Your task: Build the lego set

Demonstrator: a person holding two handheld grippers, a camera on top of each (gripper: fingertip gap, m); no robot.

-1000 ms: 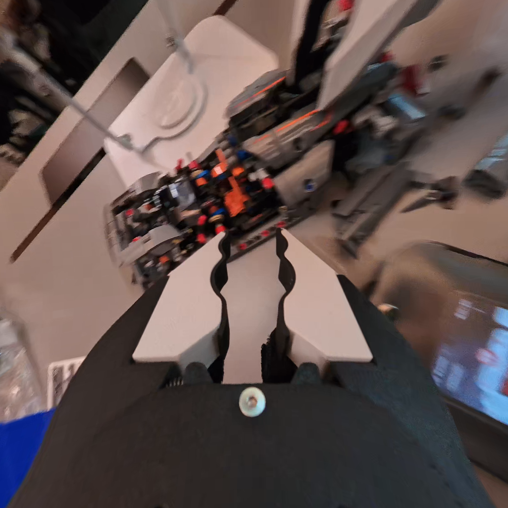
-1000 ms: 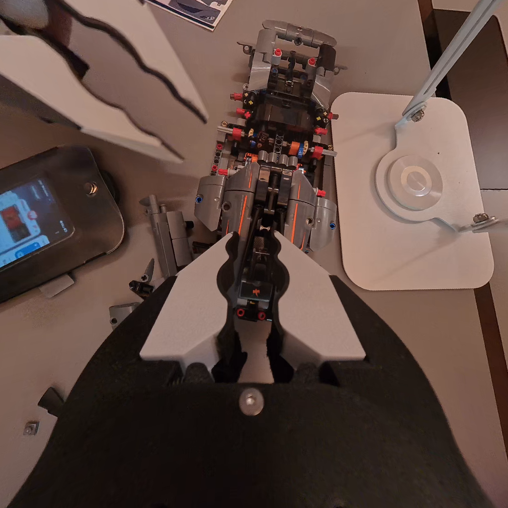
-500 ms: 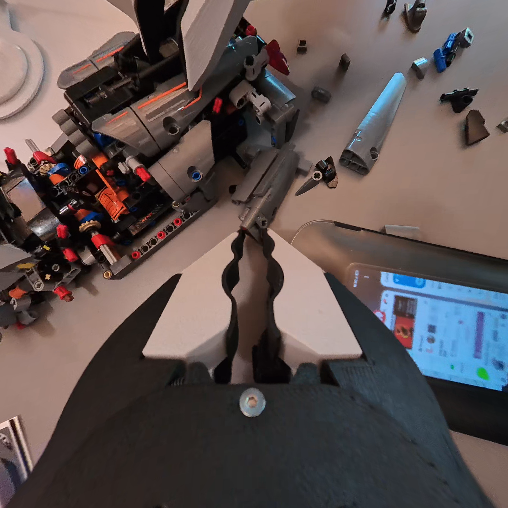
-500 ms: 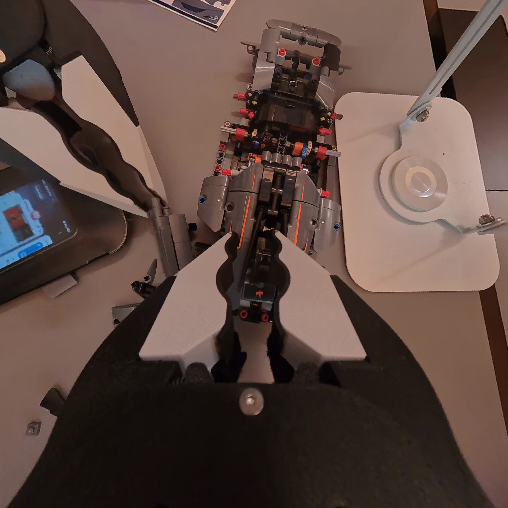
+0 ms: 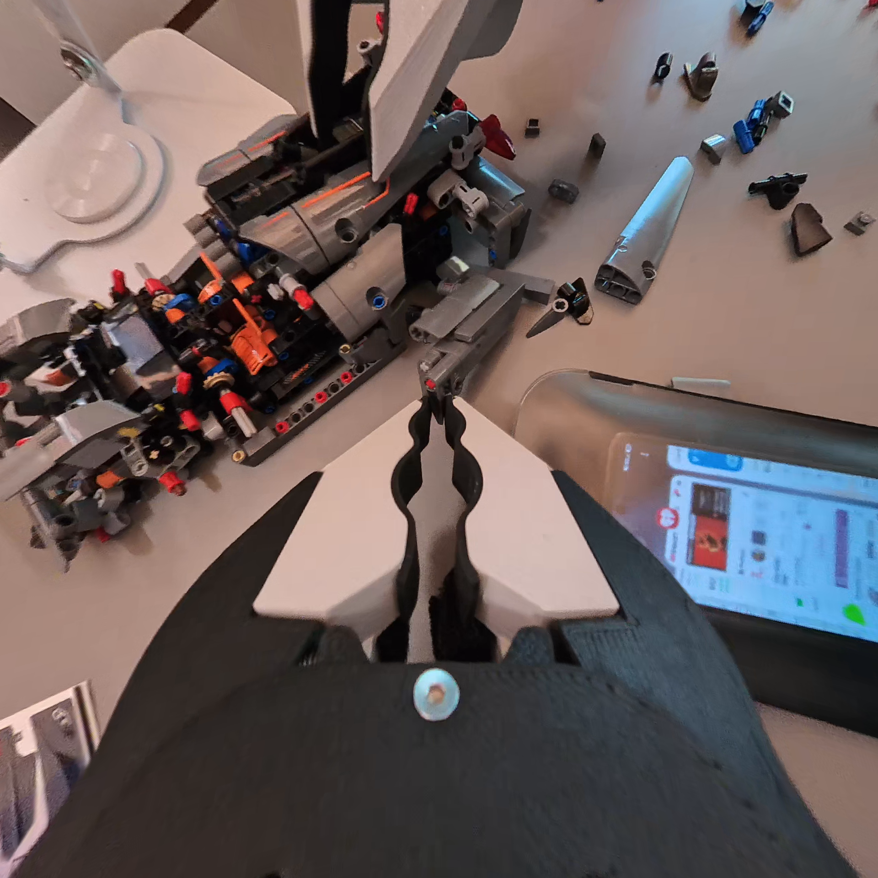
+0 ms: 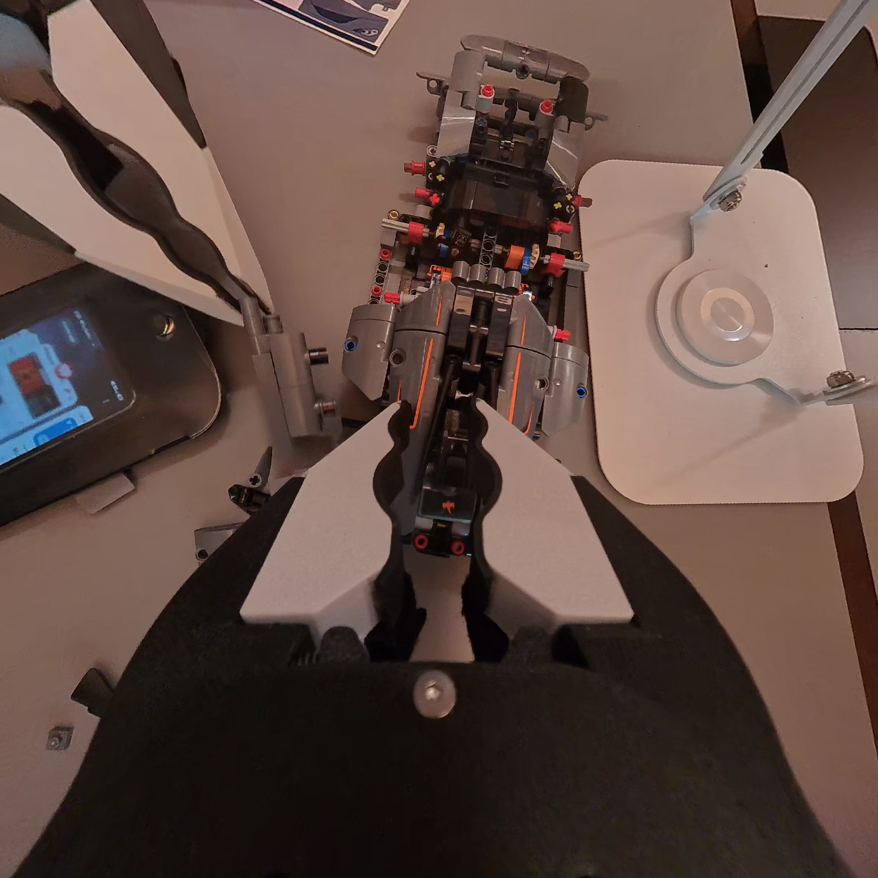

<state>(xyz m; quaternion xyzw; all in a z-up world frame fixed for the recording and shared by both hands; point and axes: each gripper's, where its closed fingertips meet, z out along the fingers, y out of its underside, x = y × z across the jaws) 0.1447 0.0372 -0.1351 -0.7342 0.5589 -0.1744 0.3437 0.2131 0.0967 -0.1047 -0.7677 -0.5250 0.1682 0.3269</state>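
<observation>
Both grippers on lego: left nipping a loose grey sub-assembly, right clamped on the car body's near end.

Left gripper (image 5: pixel 437 408): jaws nearly closed, tips pinching the near tip of the grey sub-assembly (image 5: pixel 468 316), which lies on the table (image 5: pixel 712 332) just beside the car chassis (image 5: pixel 266 304). Right gripper (image 6: pixel 439 408): jaws narrowed around the dark centre spine of the chassis (image 6: pixel 480 304), gripping its near end; chassis runs away from the camera, grey panels with orange stripes, red and blue pins. Phone (image 5: pixel 760 527) to the right of the left gripper, screen lit, text too blurred to read. Farther right: loose parts, including a long grey curved panel (image 5: pixel 651 223) and blue connectors (image 5: pixel 755 123). White stand base (image 6: pixel 727 332) touches the chassis on its right. Printed booklet (image 6: pixel 342 14) at far edge, writing illegible.
</observation>
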